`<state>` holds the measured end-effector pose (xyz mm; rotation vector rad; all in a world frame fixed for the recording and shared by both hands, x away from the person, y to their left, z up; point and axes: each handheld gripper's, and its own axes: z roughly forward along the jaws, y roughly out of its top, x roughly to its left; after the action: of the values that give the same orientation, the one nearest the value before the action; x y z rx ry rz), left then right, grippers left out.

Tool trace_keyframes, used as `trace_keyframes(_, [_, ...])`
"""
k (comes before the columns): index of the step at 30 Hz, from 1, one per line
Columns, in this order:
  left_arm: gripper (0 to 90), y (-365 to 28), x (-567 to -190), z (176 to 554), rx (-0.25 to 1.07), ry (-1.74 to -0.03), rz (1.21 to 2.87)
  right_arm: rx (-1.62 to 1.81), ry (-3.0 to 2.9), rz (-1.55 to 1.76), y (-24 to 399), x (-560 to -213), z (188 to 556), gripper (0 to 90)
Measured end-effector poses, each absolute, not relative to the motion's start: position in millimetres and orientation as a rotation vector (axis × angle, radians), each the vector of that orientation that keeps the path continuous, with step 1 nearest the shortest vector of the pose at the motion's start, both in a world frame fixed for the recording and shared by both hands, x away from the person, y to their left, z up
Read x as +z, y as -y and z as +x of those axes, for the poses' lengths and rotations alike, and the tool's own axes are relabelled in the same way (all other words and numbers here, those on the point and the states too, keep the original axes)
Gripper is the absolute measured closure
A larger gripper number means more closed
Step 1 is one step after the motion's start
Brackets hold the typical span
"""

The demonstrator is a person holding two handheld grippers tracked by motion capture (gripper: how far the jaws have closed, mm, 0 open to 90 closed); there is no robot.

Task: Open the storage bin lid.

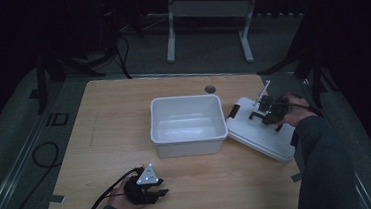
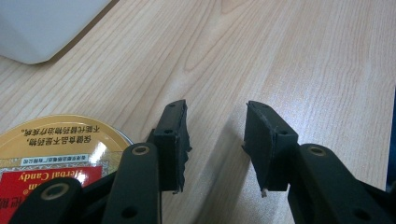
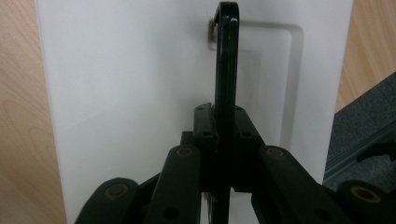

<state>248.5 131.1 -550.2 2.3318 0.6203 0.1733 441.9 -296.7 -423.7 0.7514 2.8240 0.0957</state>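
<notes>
One wooden table (image 1: pixel 101 141), grey floor (image 1: pixel 209 47), dark room.

Left gripper (image 1: pixel 156 188): low at the near edge, left forearm coming in from the bottom, grey three-cornered plate on top, cable trailing back along the arm. Jaws part open, clear gap between the pads (image 2: pixel 173 140), nothing in it. Right gripper (image 1: pixel 260 112): far right, held in the right hand (image 1: pixel 288 110), dark sleeve running up from the bottom right, elbow bent. Jaws clamped tight on a thin black handle (image 3: pixel 226 60) standing between them.
</notes>
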Motion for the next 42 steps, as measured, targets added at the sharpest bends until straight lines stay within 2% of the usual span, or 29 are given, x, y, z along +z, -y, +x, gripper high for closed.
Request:
trace_keyframes(22, [59.2, -131.0, -550.3, 248.4, 0.175, -0.620, 2.331, 0.078, -2.825, 0.786, 296.0, -455.0, 443.3, 83.9])
trace_keyframes(42, [59.3, -130.9, -550.3, 248.4, 0.175, -0.619, 2.331, 0.075, -2.822, 0.798, 293.5, -468.9, 443.4, 83.2])
